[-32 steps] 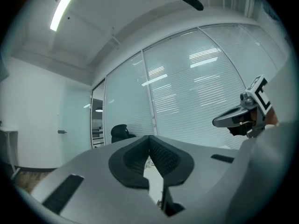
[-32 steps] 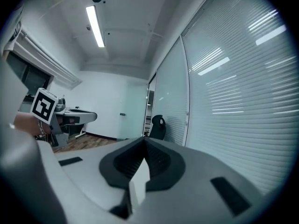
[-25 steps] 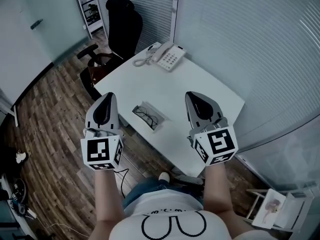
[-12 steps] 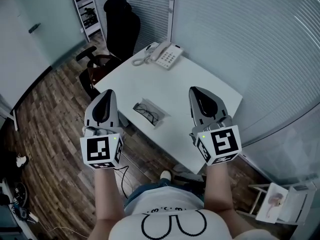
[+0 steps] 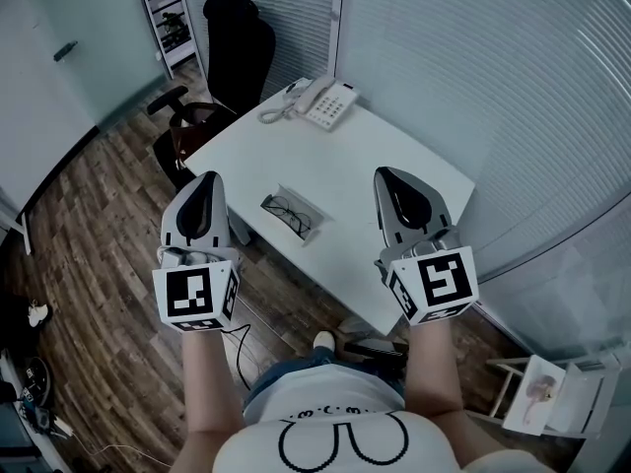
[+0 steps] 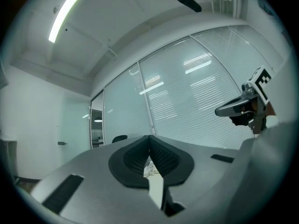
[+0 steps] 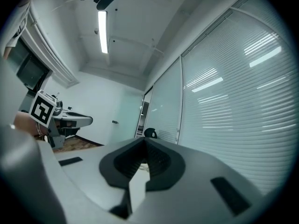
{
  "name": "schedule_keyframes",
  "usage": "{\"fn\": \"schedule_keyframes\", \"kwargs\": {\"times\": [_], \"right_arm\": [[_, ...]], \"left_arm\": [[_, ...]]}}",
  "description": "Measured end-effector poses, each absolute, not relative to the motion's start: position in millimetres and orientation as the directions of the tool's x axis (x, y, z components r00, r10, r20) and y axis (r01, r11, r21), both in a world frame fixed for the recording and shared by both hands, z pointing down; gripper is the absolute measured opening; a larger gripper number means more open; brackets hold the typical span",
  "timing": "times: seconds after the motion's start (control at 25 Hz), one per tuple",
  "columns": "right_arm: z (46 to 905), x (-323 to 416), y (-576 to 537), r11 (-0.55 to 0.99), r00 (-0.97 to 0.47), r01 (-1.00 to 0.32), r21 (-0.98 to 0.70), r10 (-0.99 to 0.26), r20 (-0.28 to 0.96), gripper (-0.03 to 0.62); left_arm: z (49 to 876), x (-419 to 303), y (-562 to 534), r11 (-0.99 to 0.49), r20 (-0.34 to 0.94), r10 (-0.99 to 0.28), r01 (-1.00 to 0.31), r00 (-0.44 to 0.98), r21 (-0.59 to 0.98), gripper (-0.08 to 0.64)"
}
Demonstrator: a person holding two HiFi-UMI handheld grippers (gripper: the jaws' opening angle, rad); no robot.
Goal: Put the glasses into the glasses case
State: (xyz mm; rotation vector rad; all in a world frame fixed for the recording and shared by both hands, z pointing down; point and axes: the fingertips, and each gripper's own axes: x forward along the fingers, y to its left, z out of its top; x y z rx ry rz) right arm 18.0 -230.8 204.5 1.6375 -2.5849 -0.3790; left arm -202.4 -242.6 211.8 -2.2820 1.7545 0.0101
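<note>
Both jaw pairs together & empty, we hold left gripper (image 5: 207, 187) & right gripper (image 5: 394, 183) above the glasses (image 5: 289, 215), lying btwn them, nearer left, long axis diagonal.

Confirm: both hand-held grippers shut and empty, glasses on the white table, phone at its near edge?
No: head view shows the phone at the white table's far corner, not its near edge. Left hand-held gripper and right hand-held gripper are shut and empty; glasses are on the table.
</note>
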Motion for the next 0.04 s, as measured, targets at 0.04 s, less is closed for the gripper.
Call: {"fn": "schedule_keyframes", "kwargs": {"times": [0.04], "right_arm": [[204.9,17.8,-229.9,0.407,-0.436,-0.882,0.24,-0.896,-0.082,0.009]], "left_arm": [[212.1,-202.4,-241.9,-0.236,-0.166,-0.948,-0.951,0.27,-0.203,0.015]]}}
